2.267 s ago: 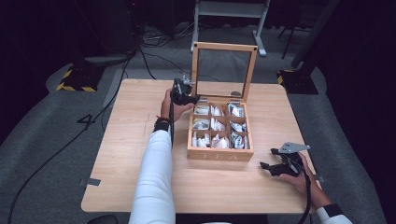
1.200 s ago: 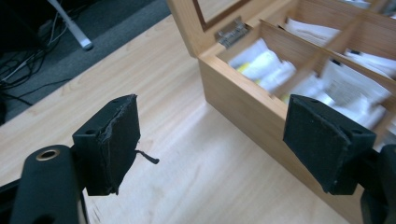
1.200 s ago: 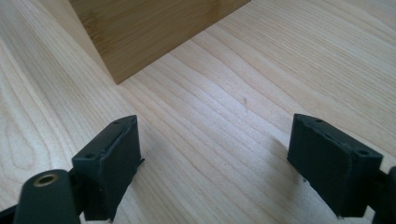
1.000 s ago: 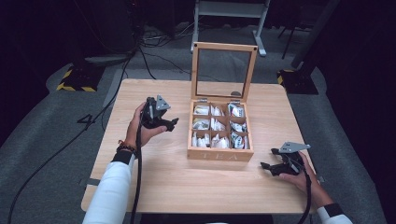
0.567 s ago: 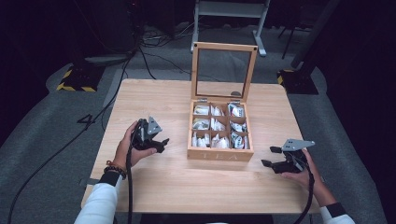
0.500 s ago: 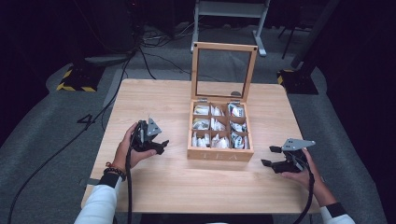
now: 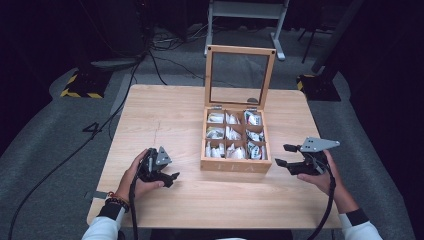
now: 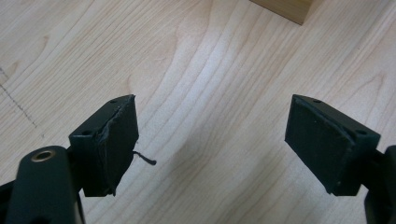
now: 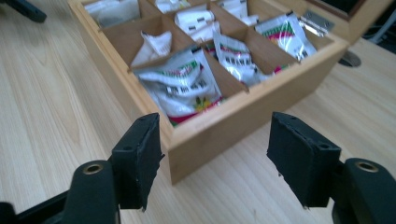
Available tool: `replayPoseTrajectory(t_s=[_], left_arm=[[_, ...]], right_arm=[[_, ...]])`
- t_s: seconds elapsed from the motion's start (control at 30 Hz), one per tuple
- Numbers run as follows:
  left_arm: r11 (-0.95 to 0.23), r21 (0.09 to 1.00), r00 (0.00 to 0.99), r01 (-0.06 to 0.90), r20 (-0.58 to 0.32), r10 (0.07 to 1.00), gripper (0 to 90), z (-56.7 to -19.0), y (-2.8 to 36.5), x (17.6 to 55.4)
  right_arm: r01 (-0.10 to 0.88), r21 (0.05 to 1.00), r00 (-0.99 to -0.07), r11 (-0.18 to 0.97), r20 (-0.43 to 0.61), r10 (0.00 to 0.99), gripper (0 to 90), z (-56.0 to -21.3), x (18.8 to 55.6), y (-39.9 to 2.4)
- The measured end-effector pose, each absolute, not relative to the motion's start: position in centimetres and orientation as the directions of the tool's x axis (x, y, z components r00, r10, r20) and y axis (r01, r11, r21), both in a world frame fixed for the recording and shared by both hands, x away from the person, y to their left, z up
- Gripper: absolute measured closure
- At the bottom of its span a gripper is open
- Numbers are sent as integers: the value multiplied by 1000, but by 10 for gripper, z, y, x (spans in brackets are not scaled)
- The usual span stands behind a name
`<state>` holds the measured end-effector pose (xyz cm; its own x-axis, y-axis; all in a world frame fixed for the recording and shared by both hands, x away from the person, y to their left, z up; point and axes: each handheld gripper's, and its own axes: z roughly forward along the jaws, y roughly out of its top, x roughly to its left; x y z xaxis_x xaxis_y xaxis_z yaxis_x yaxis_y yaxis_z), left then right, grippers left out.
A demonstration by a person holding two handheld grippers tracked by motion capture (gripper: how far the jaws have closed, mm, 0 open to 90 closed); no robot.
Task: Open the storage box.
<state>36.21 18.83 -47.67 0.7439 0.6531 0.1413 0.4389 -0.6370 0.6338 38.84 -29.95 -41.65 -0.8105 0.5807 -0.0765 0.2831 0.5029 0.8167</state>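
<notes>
Tongs both released, I note: left tongs (image 7: 171, 177) at 8 o'clock on light wooden counter (image 7: 170, 115), right tongs (image 7: 283, 155) at 4; open compartmented wooden tea box (image 7: 235, 163) centre-right, sachets inside.

Lettering on the box and floor
"TEA" stands on the wooden tea box (image 7: 235, 165) front; a "4" (image 7: 95, 130) marks the grey floor.
</notes>
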Motion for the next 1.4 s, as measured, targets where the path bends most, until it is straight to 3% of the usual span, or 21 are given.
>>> replayPoseTrajectory(t_s=[0.43, 0.63, 0.67, 1.07, 1.4], left_arm=[[-632, 623, 728, 461, 142, 671, 169, -492, 197, 333], [-549, 661, 705, 512, 41, 708, 167, -498, 210, 326], [-493, 678, 682, 545, -17, 731, 167, -502, 214, 326], [-503, 688, 702, 523, -13, 712, 157, -504, 217, 327], [-505, 688, 706, 520, -14, 708, 156, -504, 217, 327]], right_arm=[[218, 799, -864, 560, -108, 491, 391, -404, 407, -234], [190, 772, -889, 607, -127, 439, 419, -404, 413, -205], [177, 763, -898, 621, -133, 419, 434, -403, 415, -194], [153, 699, -924, 698, -148, 351, 545, -412, 433, -151], [199, 612, -915, 765, -163, 369, 581, -426, 450, -139]])
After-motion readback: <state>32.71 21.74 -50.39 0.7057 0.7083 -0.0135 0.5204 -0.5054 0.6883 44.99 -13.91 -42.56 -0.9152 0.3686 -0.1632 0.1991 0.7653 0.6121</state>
